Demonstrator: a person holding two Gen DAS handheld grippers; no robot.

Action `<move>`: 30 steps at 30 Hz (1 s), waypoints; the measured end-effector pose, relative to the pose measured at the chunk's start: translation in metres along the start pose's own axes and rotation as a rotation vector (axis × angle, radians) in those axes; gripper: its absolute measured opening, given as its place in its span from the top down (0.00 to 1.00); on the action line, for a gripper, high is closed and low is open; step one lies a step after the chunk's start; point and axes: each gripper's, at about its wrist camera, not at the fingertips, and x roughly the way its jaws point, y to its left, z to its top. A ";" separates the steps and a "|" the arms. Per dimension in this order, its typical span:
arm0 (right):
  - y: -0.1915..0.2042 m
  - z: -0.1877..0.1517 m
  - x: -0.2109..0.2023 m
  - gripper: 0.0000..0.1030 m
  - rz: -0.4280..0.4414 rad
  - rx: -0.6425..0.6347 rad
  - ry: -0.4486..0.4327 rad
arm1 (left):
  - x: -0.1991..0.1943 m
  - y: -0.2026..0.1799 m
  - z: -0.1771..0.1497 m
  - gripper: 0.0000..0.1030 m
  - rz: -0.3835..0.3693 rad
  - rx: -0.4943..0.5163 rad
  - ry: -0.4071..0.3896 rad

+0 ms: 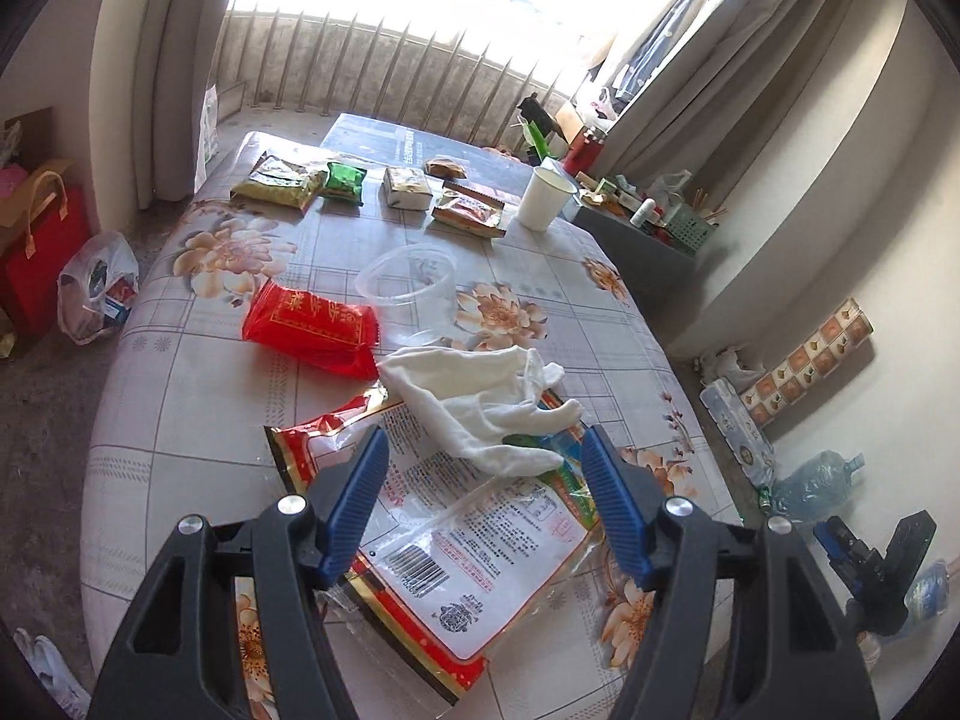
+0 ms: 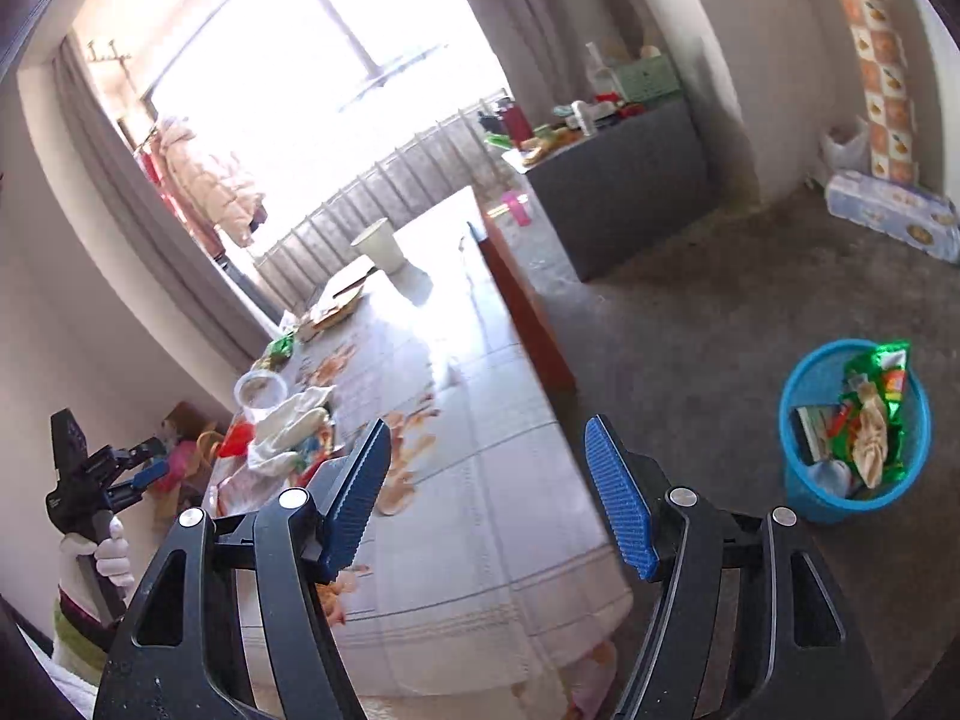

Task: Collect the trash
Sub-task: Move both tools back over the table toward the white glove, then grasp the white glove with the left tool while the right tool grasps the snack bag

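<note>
My left gripper [image 1: 485, 438] is open above a large red and white printed wrapper [image 1: 480, 546] that lies flat on the flowered table [image 1: 180, 420]. A white glove [image 1: 474, 396] lies on the wrapper's far end, just ahead of the fingertips. Beyond are a red packet [image 1: 312, 324], a clear plastic tub [image 1: 408, 282], a paper cup [image 1: 543, 198] and several snack packets [image 1: 276, 183]. My right gripper [image 2: 487, 426] is open and empty over the table's near corner. A blue bin [image 2: 807, 489] holding wrappers [image 2: 882, 372] stands on the floor to its right.
A gloved hand [image 2: 111, 552] holds the left gripper [image 2: 150, 471] at the table's far side. A grey cabinet [image 1: 654, 240] with clutter stands beside the table. On the floor are a water bottle [image 1: 822, 480], a plastic bag [image 1: 96, 288] and a red bag [image 1: 42, 252].
</note>
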 end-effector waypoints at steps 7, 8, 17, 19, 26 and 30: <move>0.069 -0.008 0.060 0.38 0.187 0.038 0.136 | 0.037 -0.014 0.002 0.37 -0.079 0.029 0.080; 0.078 -0.011 0.068 0.38 0.217 0.072 0.165 | 0.045 -0.015 0.004 0.37 -0.056 0.035 0.097; 0.124 -0.047 0.128 0.41 0.337 0.293 0.394 | 0.112 0.002 0.017 0.38 0.117 0.044 0.157; 0.129 -0.052 0.136 0.44 0.347 0.347 0.427 | 0.120 0.007 0.014 0.45 0.137 0.033 0.162; 0.150 -0.067 0.164 0.51 0.366 0.420 0.494 | 0.135 0.017 0.000 0.86 0.123 0.007 0.171; 0.158 -0.070 0.171 0.63 0.319 0.447 0.490 | 0.134 0.021 -0.007 0.93 0.126 -0.005 0.147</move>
